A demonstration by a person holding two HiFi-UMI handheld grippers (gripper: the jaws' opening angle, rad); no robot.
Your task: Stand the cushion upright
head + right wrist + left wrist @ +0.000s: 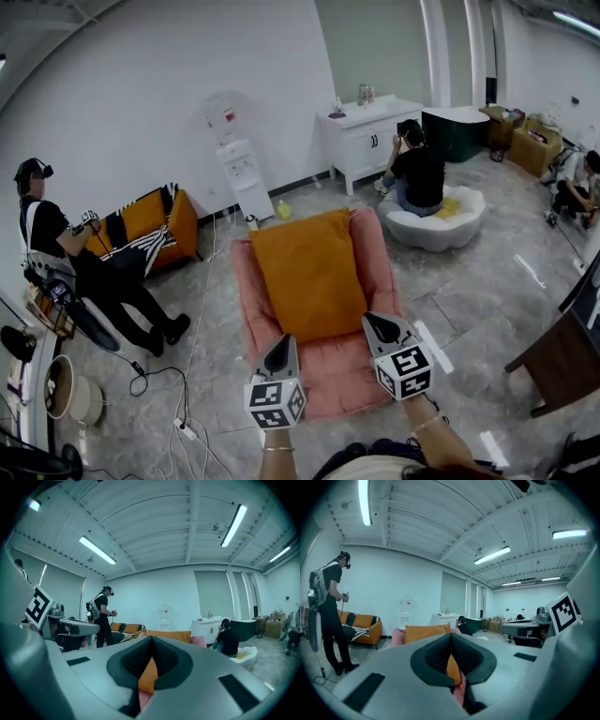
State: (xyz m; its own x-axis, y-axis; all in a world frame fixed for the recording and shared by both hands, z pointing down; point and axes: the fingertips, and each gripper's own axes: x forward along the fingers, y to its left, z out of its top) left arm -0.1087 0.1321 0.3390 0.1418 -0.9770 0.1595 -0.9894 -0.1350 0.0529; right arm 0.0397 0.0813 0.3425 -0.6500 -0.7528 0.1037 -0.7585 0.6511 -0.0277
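Note:
An orange cushion (314, 272) lies sloped on a pink armchair (328, 380), its far edge up against the chair's back. My left gripper (281, 345) is at the cushion's near left corner and my right gripper (378, 323) is at its near right corner. Each is shut, with orange fabric pinched between its pads. In the left gripper view the jaws (451, 637) meet over orange cloth, and the cushion (426, 632) shows beyond them. In the right gripper view the jaws (151, 641) also close on an orange fold, with the cushion (173, 634) behind.
A person (84, 262) stands at the left by an orange sofa (155, 225). A water dispenser (239, 169) and a white cabinet (370, 136) line the far wall. Another person (419, 173) sits on a white seat (441, 225). Cables (178, 375) cross the floor at the left. A brown table (567, 361) stands at the right.

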